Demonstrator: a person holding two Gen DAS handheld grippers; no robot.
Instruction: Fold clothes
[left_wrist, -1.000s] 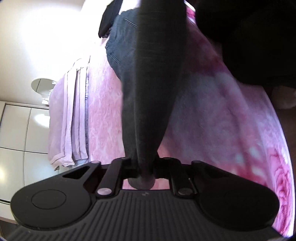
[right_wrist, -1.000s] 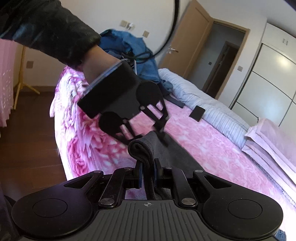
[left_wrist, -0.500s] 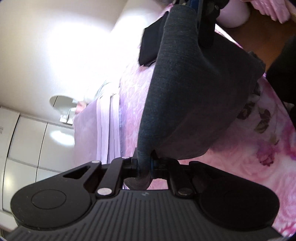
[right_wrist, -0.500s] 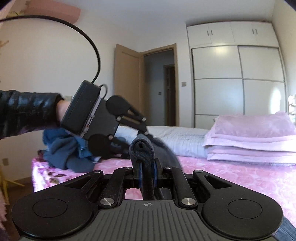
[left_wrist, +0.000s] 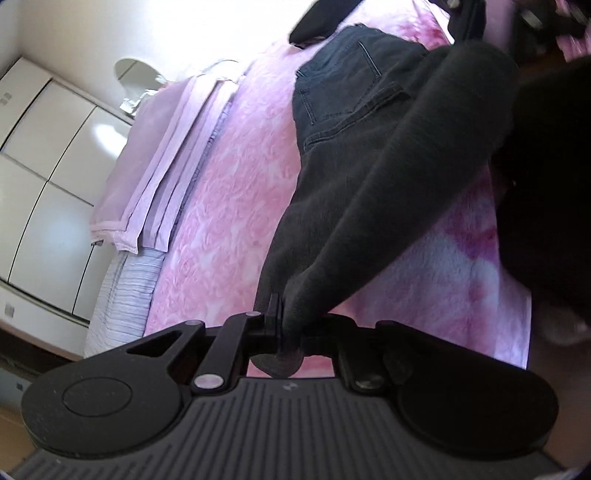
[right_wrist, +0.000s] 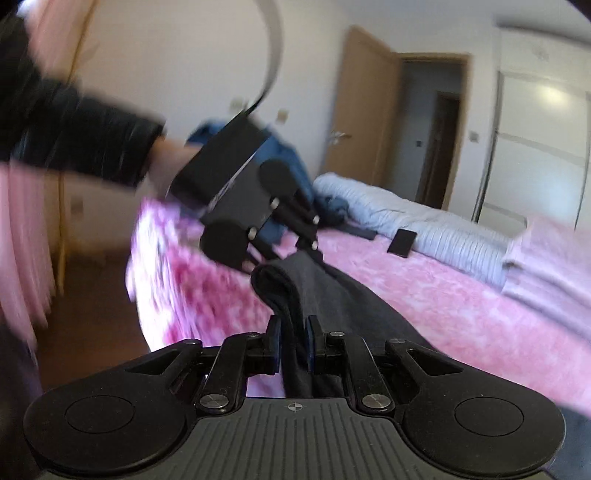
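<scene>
Fingers of the left gripper (left_wrist: 284, 321) are pinching a thick fold of the dark grey garment (left_wrist: 369, 192), pressed tight on it. From the pinch, the cloth is running up and to the far right, where it is hanging in a wide band over the pink bedspread (left_wrist: 229, 206). Its far end is passing behind a dark blurred shape at the right edge of the left view, and I cannot tell what that shape is.

Fingers of the right gripper (right_wrist: 293, 347) are opening. The blue pads (right_wrist: 274, 345) are standing slightly apart, and a fold of the same garment (right_wrist: 295, 295) is still lying between them, but they are not squeezing it firmly. In the right view the cloth is rising from the pads in a rolled edge and reaching to the left gripper (right_wrist: 314, 251), which a hand (right_wrist: 173, 162) in a black sleeve (right_wrist: 74, 133) is holding above the bed's near corner.

Black jeans (left_wrist: 347, 88) are lying flat on the bedspread at the far side, with the back pockets showing. Folded pale pink bedding (left_wrist: 155, 155) is stacked at the left in the left view, beside a striped sheet (left_wrist: 122, 288). Blue clothes (right_wrist: 284, 155) are piled at the far end of the bed, near a brown door (right_wrist: 362, 110). White wardrobe doors (right_wrist: 539, 136) are standing at the right.
</scene>
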